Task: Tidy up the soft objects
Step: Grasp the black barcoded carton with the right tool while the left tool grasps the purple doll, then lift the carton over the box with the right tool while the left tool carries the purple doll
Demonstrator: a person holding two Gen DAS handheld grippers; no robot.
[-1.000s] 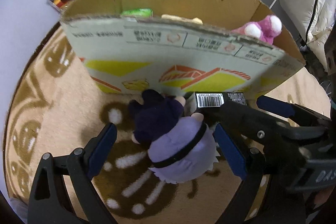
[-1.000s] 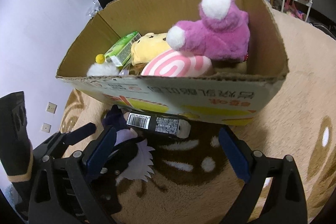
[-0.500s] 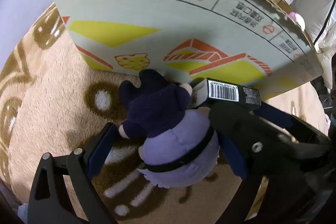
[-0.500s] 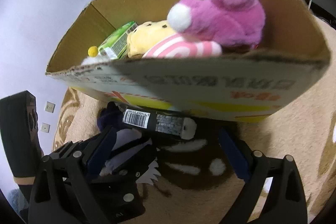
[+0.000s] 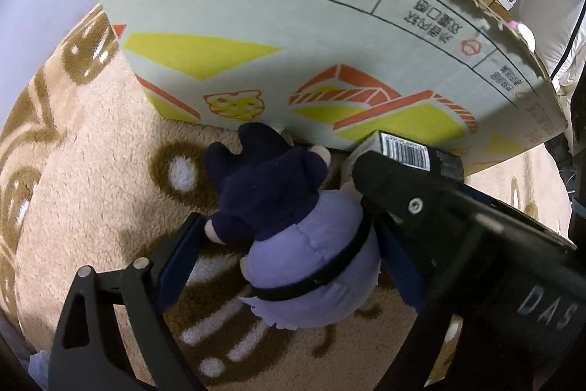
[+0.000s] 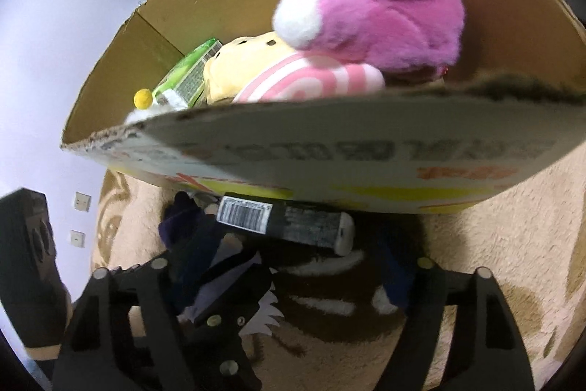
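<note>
A plush doll (image 5: 293,233) with a navy body and a lavender head lies on the tan rug against the cardboard box (image 5: 293,24). My left gripper (image 5: 289,262) straddles the doll; its jaws are closing, and the blue pads stand close beside it without squeezing it. A black carton with a barcode (image 6: 285,222) lies at the foot of the cardboard box (image 6: 366,152). My right gripper (image 6: 289,277) is closing, with the carton just past its pads and no pad on it. One of its fingers (image 5: 395,193) crosses over the doll's head.
Inside the cardboard box lie a pink plush (image 6: 395,10), a yellow plush (image 6: 238,68), a pink-striped cushion (image 6: 311,83) and a green packet (image 6: 190,72). A black speaker (image 6: 25,262) stands by the wall at left. The patterned rug (image 5: 91,171) spreads to the left.
The left gripper has sunk closer to the doll, and the box wall now fills its view. The right gripper's pads have drawn much nearer together around the carton's spot.
</note>
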